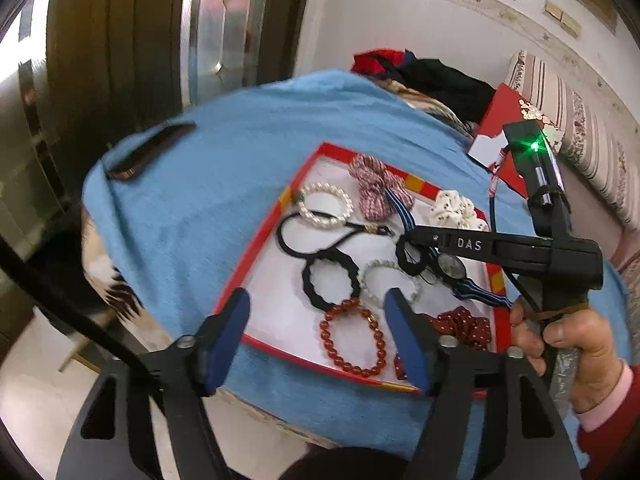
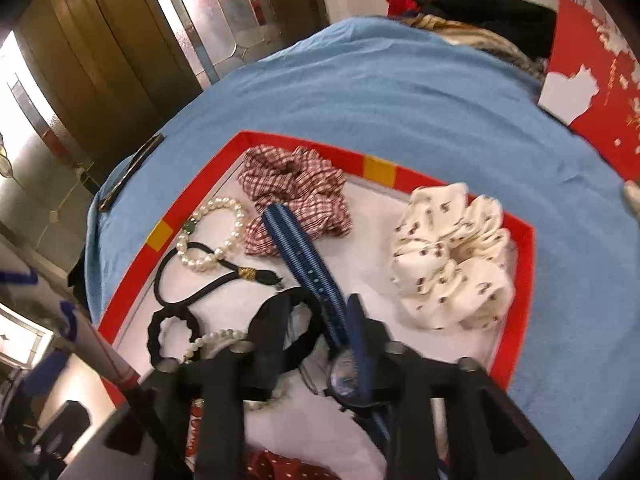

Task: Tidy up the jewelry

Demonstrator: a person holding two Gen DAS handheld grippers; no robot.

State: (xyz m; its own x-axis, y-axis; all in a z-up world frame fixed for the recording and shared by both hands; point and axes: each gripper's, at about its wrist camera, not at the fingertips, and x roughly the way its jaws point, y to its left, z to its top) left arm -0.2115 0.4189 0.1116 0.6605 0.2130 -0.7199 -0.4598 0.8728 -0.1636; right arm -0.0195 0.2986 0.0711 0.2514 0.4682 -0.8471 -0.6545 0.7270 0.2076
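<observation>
Only in the left view: red bead bracelet (image 1: pixel 353 337), "DAS" on right gripper (image 1: pixel 408 240). Left gripper (image 1: pixel 316 336) wide. Right gripper maybe pinching black hair tie (image 2: pixel 296 332), hard to tell.

I note a dark wooden door (image 2: pixel 100 60) with leaded glass panel (image 2: pixel 224 12), white wall (image 1: pixel 400 20), and striped sofa (image 1: pixel 568 120) behind the blue-covered tabletop (image 1: pixel 240 152).

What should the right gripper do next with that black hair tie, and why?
Probably close. The right gripper has its jaws open astride the black hair tie beside the watch in the red tray. Closing should catch the tie, though the blue watch strap lies close.
</observation>
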